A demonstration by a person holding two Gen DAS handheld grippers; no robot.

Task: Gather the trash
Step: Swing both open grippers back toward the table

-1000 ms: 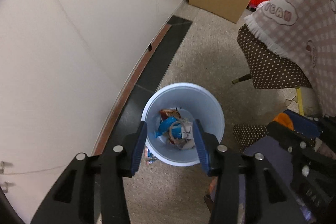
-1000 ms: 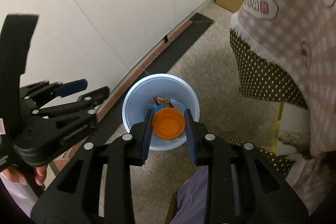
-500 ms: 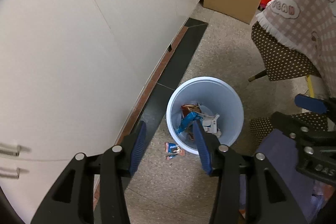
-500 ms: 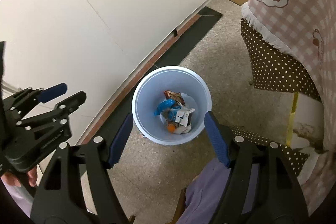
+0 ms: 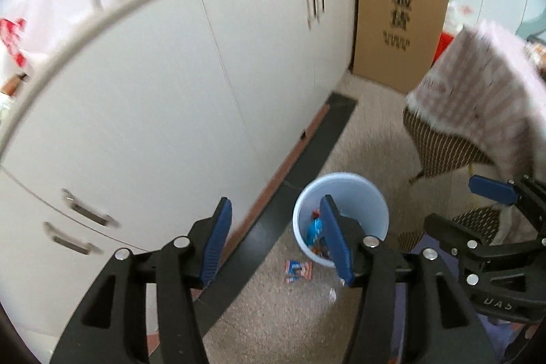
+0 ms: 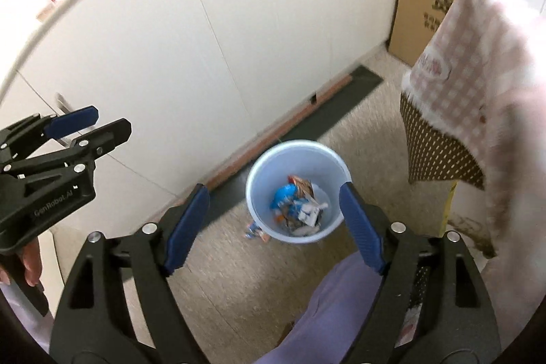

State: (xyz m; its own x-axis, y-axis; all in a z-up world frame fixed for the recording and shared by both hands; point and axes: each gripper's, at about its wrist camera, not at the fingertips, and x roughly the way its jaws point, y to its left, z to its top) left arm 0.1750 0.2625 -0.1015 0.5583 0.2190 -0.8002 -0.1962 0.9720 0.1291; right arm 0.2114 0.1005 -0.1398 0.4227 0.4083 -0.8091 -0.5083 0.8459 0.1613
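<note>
A pale blue trash bin (image 6: 259,173) stands on the speckled floor by the white cabinets; it also shows in the left wrist view (image 5: 372,197). It holds several wrappers (image 6: 297,205), one of them blue. A small wrapper (image 5: 298,270) lies on the floor beside the bin, seen too in the right wrist view (image 6: 256,231). My left gripper (image 5: 278,244) is open and empty, high above the floor. My right gripper (image 6: 273,226) is wide open and empty, high above the bin.
White cabinets (image 5: 204,91) run along the left with a dark floor strip (image 5: 307,166) at their foot. A cardboard box (image 5: 399,23) stands at the back. A table with a pink checked cloth (image 6: 477,57) is on the right. My purple-clad leg (image 6: 324,312) is below.
Both grippers rose and pulled back from the bin. The right gripper opened and the orange cap it held is now in the bin. The left gripper widened somewhat.
</note>
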